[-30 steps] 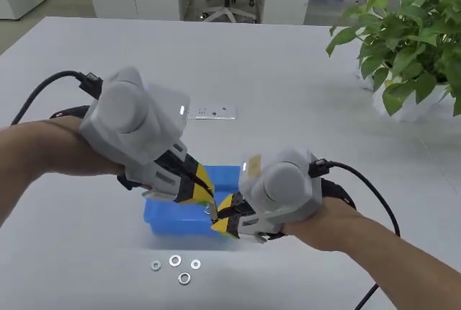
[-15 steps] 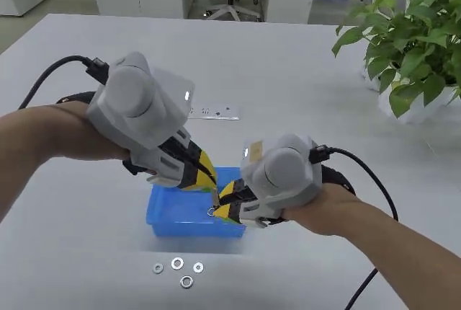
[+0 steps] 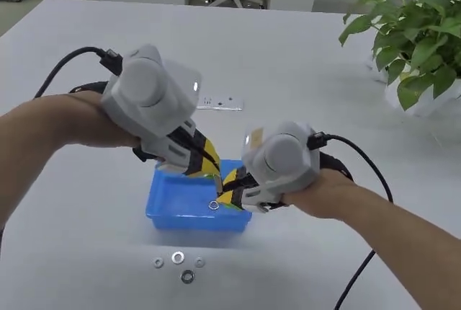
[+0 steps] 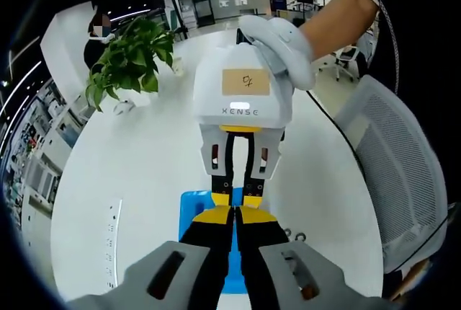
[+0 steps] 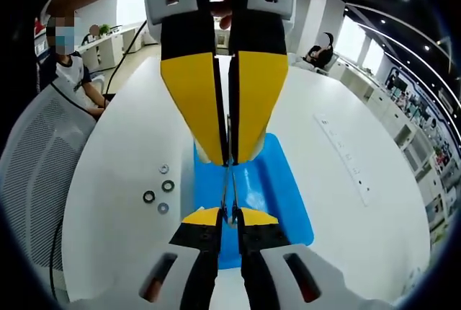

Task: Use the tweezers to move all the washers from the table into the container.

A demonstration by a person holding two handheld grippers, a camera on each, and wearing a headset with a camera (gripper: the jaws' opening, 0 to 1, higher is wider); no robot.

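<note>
Left gripper (image 3: 207,168) and right gripper (image 3: 229,189) meet nose to nose over the container (image 3: 193,222), right half. Both are pinched tight on the tweezers (image 5: 227,180), a thin metal strip. Its long axis runs straight from one gripper's jaws into the other's; can't tell which end holds the tips. One washer (image 3: 214,205) in container, just under the jaws. Four washers (image 3: 178,257) loose on the table (image 3: 302,79), near the container's front edge, clustered. Open table all around; plant (image 3: 414,29) well apart at far right.
</note>
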